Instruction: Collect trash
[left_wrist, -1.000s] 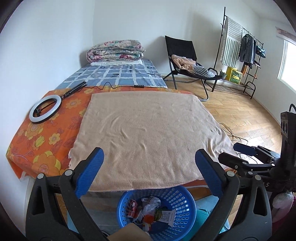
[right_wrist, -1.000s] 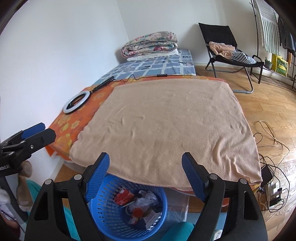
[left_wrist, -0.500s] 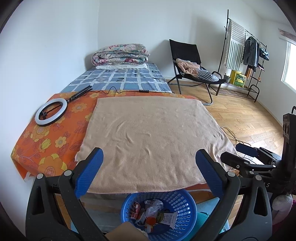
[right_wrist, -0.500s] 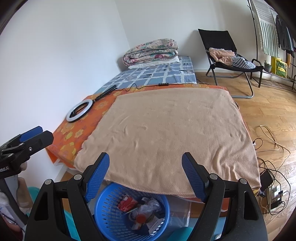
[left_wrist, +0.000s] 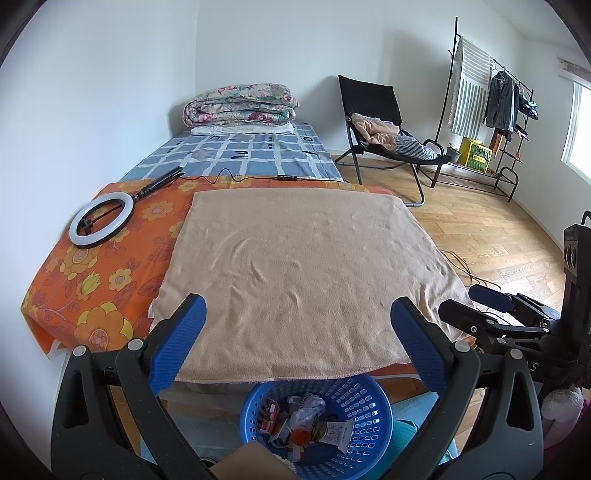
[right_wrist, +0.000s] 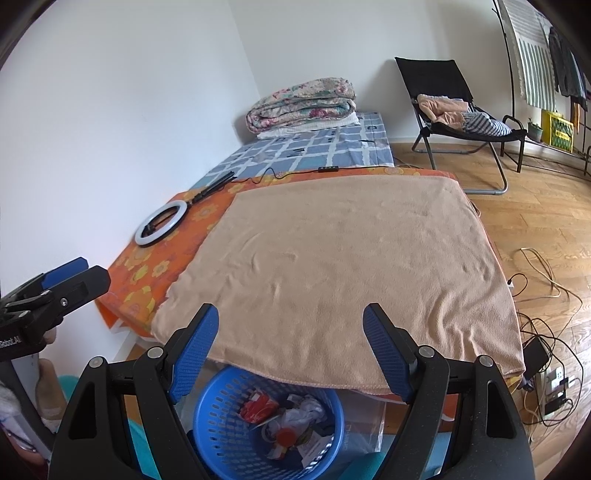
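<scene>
Both the left tool and right tool gape wide, empty, above the blue perforated plastic basket of trash. Only the right view shows tangled black cables on the floor beyond the basket.

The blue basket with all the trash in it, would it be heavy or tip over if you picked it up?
Probably light: the blue basket looks like thin plastic full of holes, and the trash inside is mostly crumpled wrappers and paper. Lifted by one rim, it would likely tilt and might spill, since the pile sits loose. Its walls may flex a little.
</scene>
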